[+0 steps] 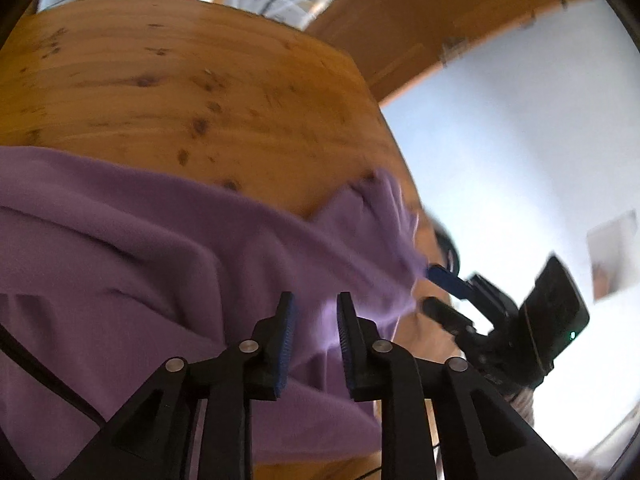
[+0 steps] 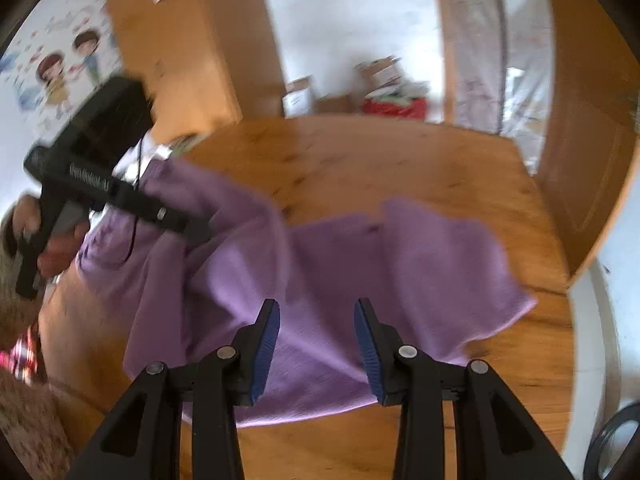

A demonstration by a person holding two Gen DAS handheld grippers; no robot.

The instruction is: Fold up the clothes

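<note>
purple garment [image 2: 320,280] spread rumpled across wooden table [image 2: 360,160], one flap folded over near the right edge, deep creases toward the left. in the left wrist view, same garment [image 1: 160,260] draped over the near part of table [image 1: 180,80], a bunched corner lifted near the table's right edge.

left gripper [image 1: 316,320] low over the cloth, fingers parted with purple fabric showing in the gap between the blue pads; whether fabric is pinched or merely lies beneath, cannot tell. seen from the right wrist view, left gripper [image 2: 200,228] reaching onto the left part of the garment, tips hidden against the cloth, held by a hand [image 2: 48,236].

right gripper [image 2: 316,340] hovering above the garment's near edge, fingers spread wide, nothing between them. from the left wrist view, right gripper [image 1: 432,288] beside the bunched corner at the table's right edge, blurred, fingers apart.

beyond the table: cardboard boxes [image 2: 304,94] and a red bag [image 2: 394,108] on the floor, wooden door [image 2: 580,140] to the right, cartoon wall sticker [image 2: 60,72] to the left.
</note>
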